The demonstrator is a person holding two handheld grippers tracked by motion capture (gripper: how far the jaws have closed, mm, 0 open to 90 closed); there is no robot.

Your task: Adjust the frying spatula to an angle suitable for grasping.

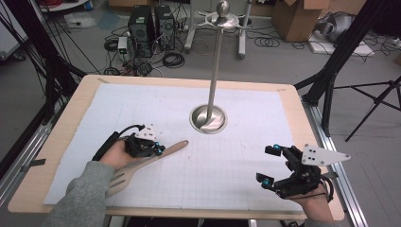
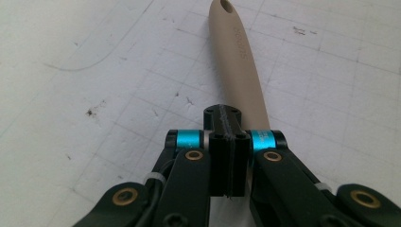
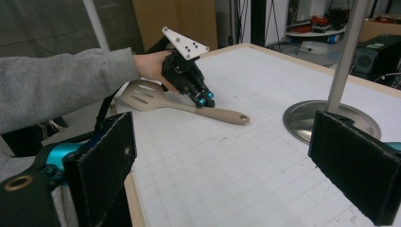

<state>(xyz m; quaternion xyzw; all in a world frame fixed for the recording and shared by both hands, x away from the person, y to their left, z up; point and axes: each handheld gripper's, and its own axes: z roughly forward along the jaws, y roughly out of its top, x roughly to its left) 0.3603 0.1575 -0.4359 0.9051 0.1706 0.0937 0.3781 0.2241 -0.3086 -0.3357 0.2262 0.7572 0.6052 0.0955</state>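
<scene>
Jaws of the left gripper (image 1: 158, 149) stood pressed together on the handle of a beige slotted spatula (image 1: 142, 165), the grip falling about midway along the shaft, as the left gripper view showed with the handle running out beyond the closed pads toward its hanging hole. The spatula lay low over the white gridded mat (image 1: 236, 179) at the near left of the table (image 1: 61, 137), its slotted blade toward the person's grey sleeve (image 1: 78, 194) and its handle tip aimed at the round base of the metal hanging stand (image 1: 208, 118); whether it rested on the mat or was just lifted could not be told. The right gripper (image 1: 269, 165) hovered at the near right with its jaws spread wide and nothing between them, well apart from the spatula. The spatula looked light and stiff, probably wood or hard plastic, with a smooth rounded handle that could twist or slide in a pinch. A hold nearer the blade would likely balance it better, while the mid-handle grip left the holed end free, which would suit hooking it onto the stand.
</scene>
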